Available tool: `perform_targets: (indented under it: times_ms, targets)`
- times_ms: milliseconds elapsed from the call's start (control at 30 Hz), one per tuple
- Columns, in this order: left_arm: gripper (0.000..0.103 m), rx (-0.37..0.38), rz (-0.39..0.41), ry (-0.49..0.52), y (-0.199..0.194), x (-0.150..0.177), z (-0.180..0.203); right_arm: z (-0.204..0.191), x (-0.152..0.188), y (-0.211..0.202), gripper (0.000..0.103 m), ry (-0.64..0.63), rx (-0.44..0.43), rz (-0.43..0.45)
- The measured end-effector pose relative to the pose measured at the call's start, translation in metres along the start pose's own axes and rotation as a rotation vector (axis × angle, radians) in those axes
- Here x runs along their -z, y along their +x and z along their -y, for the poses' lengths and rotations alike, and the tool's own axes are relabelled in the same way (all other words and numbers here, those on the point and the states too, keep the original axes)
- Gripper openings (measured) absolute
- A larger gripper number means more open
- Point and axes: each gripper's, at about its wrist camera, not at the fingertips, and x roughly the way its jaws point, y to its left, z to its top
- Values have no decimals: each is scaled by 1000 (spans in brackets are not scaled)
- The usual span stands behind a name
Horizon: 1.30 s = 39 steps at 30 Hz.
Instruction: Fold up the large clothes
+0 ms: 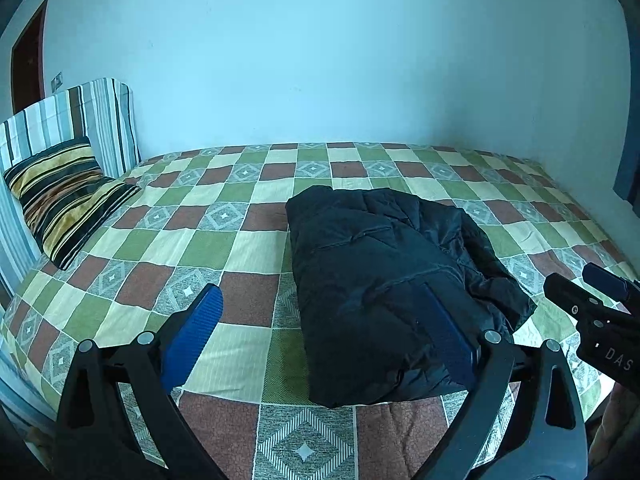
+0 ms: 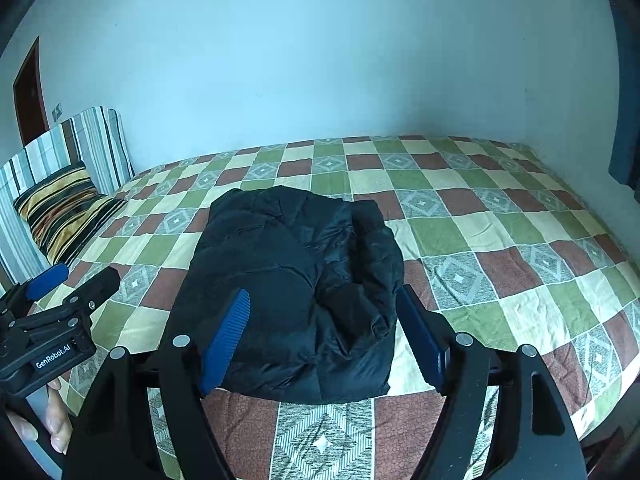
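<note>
Both your left tongs [image 1: 320,328] and right tongs [image 2: 324,336] are hanging open and empty; the puffy black quilted jacket [image 2: 296,288], lying folded just ahead on the checked bed [image 2: 500,248], risks springing open.

left gripper [image 1: 320,320] agape, right gripper [image 2: 324,328] agape

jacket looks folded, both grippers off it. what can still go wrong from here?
1. The black jacket is puffy and slick-looking; its right side is bunched, so the fold may spring open.
2. It lies near the front edge of the bed; a nudge could slide it off.
3. Both the left gripper and right gripper are open and close to it; a finger could snag the fabric.
</note>
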Motion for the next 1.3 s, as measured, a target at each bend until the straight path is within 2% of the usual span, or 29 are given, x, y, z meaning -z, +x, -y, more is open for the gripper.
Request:
perform_targets:
  times_ms: [1300]
  targets:
    - [100, 3, 17, 3, -4, 4, 5, -11, 5, 6, 75, -11, -13, -19]
